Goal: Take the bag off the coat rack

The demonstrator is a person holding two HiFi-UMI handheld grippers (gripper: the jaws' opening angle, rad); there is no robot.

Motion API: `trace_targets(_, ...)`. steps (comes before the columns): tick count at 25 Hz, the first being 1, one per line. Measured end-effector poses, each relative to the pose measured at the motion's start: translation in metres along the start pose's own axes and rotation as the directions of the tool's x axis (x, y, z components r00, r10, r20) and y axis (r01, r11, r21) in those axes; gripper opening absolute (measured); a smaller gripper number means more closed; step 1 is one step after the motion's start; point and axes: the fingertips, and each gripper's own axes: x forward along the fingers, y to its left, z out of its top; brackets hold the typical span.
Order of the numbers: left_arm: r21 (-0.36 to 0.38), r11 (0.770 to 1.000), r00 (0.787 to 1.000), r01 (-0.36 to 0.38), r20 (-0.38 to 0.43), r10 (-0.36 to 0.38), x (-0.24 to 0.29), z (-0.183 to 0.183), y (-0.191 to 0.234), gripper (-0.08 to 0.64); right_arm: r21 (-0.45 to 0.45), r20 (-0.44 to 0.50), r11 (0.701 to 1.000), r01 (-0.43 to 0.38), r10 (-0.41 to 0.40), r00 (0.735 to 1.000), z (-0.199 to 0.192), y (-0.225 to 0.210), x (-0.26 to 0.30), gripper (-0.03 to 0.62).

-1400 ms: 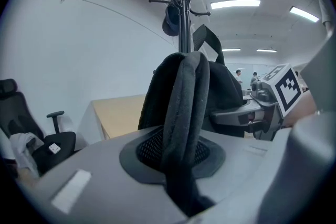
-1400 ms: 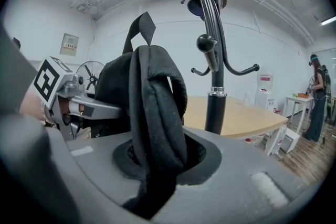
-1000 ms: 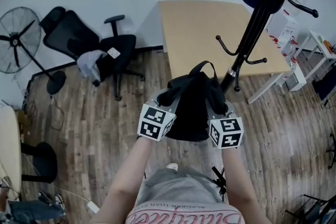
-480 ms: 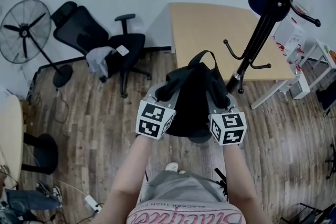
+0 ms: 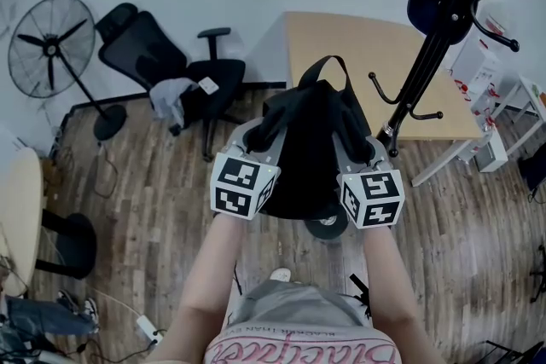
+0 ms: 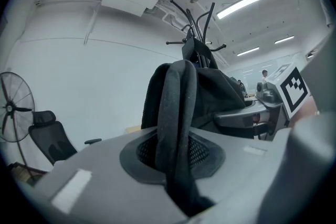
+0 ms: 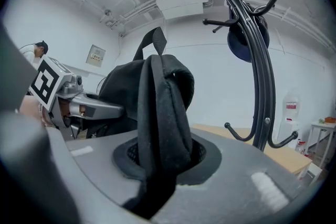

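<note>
One wooden table (image 5: 358, 47) stands against the wall, with a black coat rack (image 5: 425, 47) at its near edge. Clear of the rack's hooks, a black bag (image 5: 307, 149) hangs in the air in front of the person, just left of the pole. The left gripper (image 6: 178, 155) and right gripper (image 7: 157, 160) each clamp one padded shoulder strap (image 6: 176, 107).

The head view looks steeply down from above the person onto the wood-plank floor (image 5: 145, 209). The gripper views ride close behind the left hand-held gripper (image 6: 176, 152) and the right hand-held gripper (image 7: 160, 157), facing level across the room. All three share the black fabric bag (image 5: 309, 158) and the black metal coat rack (image 5: 426, 55).
</note>
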Motion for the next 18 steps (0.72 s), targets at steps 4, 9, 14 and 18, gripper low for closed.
trace_targets(4, 0.013, 1.0, 0.999, -0.015, 0.041, 0.015, -0.002, 0.019, 0.009, 0.078, -0.022, 0.026, 1.0, -0.005, 0.005, 1.0, 0.019, 0.0, 0.005, 0.087)
trace_targets(9, 0.017, 1.0, 0.996, -0.026, 0.09, 0.024, -0.006, 0.039, 0.015, 0.077, -0.046, 0.06, 0.999, -0.004, 0.007, 0.998, 0.04, 0.0, 0.006, 0.087)
trace_targets(14, 0.019, 0.999, 0.991, -0.032, 0.128, 0.029, -0.008, 0.054, 0.021, 0.077, -0.057, 0.091, 0.998, 0.0, 0.005, 0.996, 0.056, 0.001, 0.008, 0.087)
trace_targets(18, 0.022, 0.999, 0.988, -0.038, 0.147, 0.034, -0.008, 0.063, 0.023, 0.075, -0.063, 0.105, 0.998, 0.007, 0.0, 0.994, 0.064, 0.0, 0.009, 0.087)
